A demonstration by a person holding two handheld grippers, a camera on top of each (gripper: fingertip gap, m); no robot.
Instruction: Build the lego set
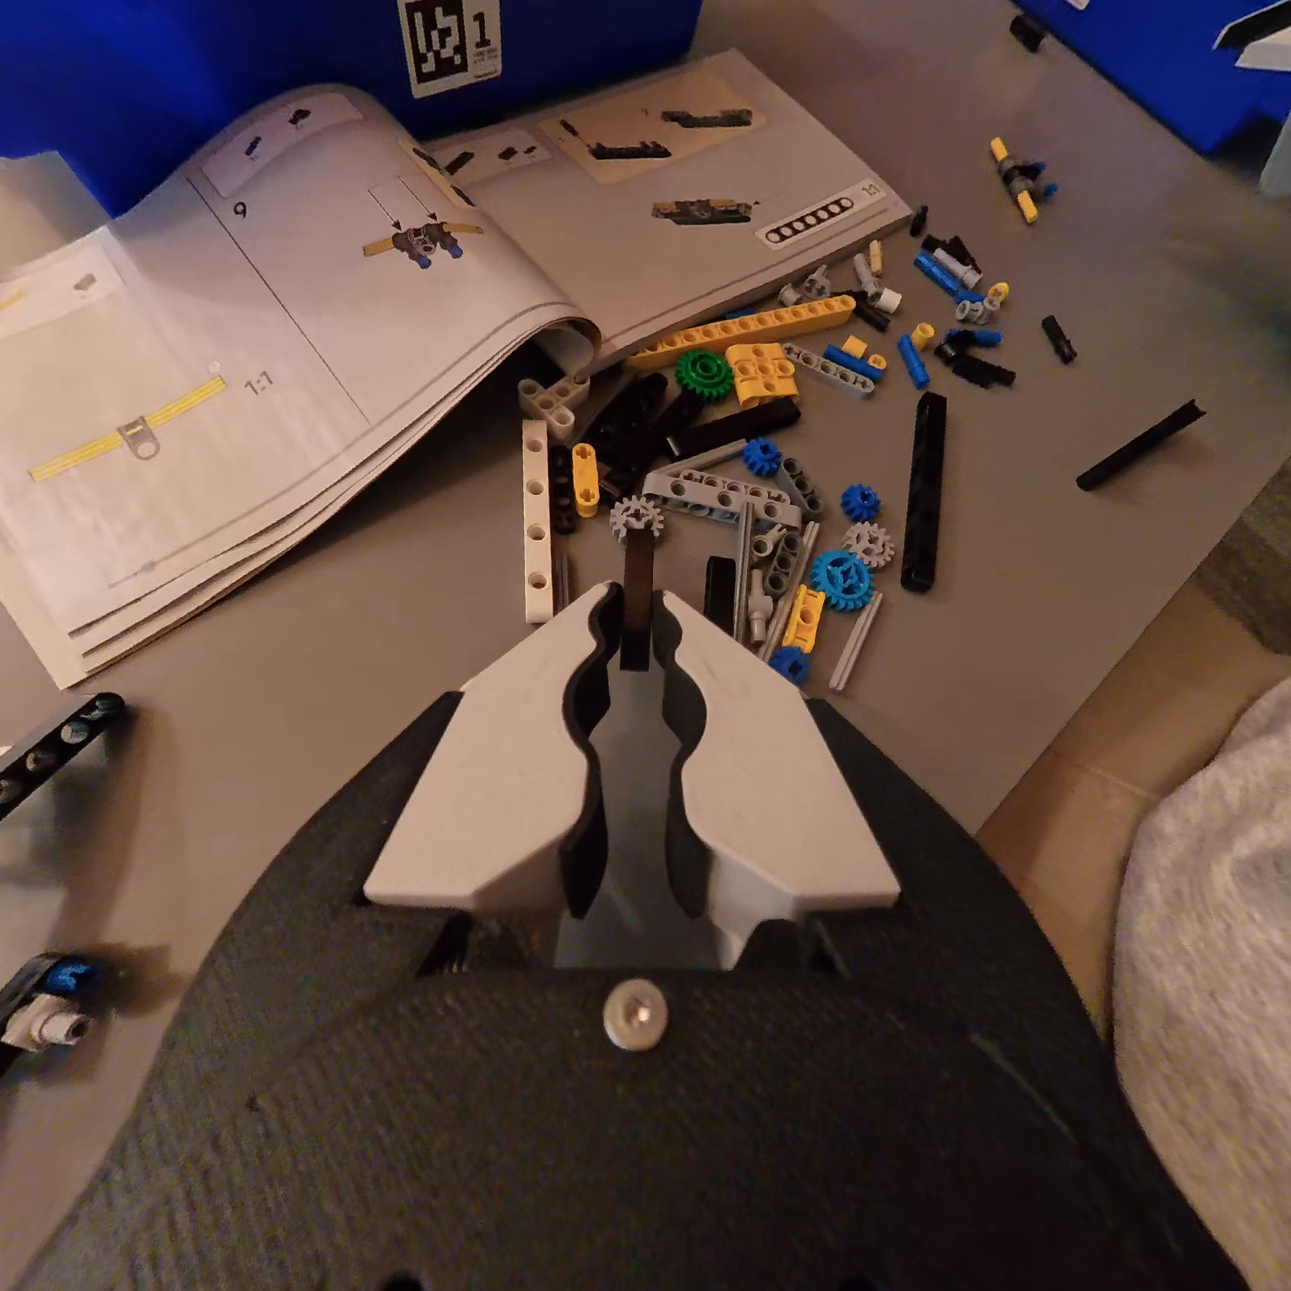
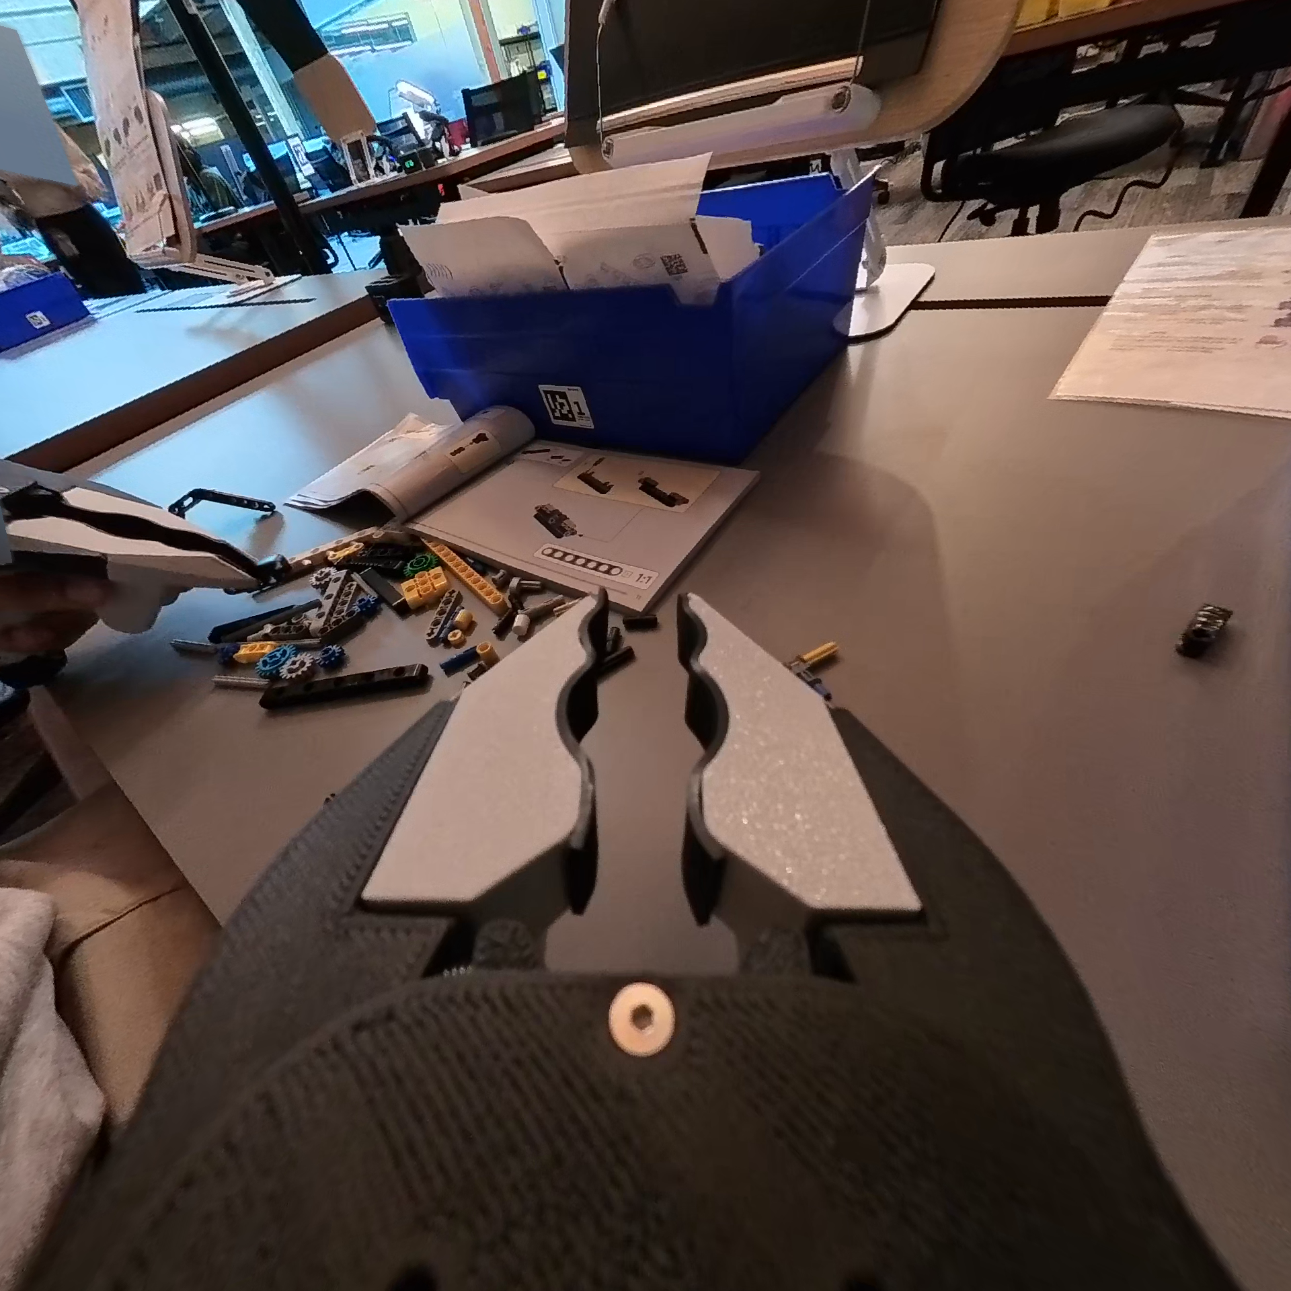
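Observation:
My left gripper (image 1: pixel 636 594) is shut on a thin dark axle-like piece (image 1: pixel 636 615) above the near edge of a pile of loose Technic parts (image 1: pixel 733 454). The piece's far end meets a small grey gear (image 1: pixel 636 518); I cannot tell if they are joined. The right wrist view shows this gripper (image 2: pixel 258 569) at the left, over the pile (image 2: pixel 370 615). My right gripper (image 2: pixel 643 602) is open and empty, above the table at the pile's right edge. A small assembly on a yellow axle (image 1: pixel 1020 178) lies apart and also shows beside my right finger (image 2: pixel 814 660).
An open instruction booklet (image 1: pixel 279 349) (image 2: pixel 580 517) lies behind the pile, before a blue bin (image 2: pixel 629 363) of papers. A black holed beam (image 1: pixel 63 740) and a small assembly (image 1: pixel 49 1006) lie far left. A black piece (image 2: pixel 1203 629), paper sheet (image 2: pixel 1187 328) and monitor foot (image 2: pixel 887 293) are right. Left tips to right tips: about 30 cm.

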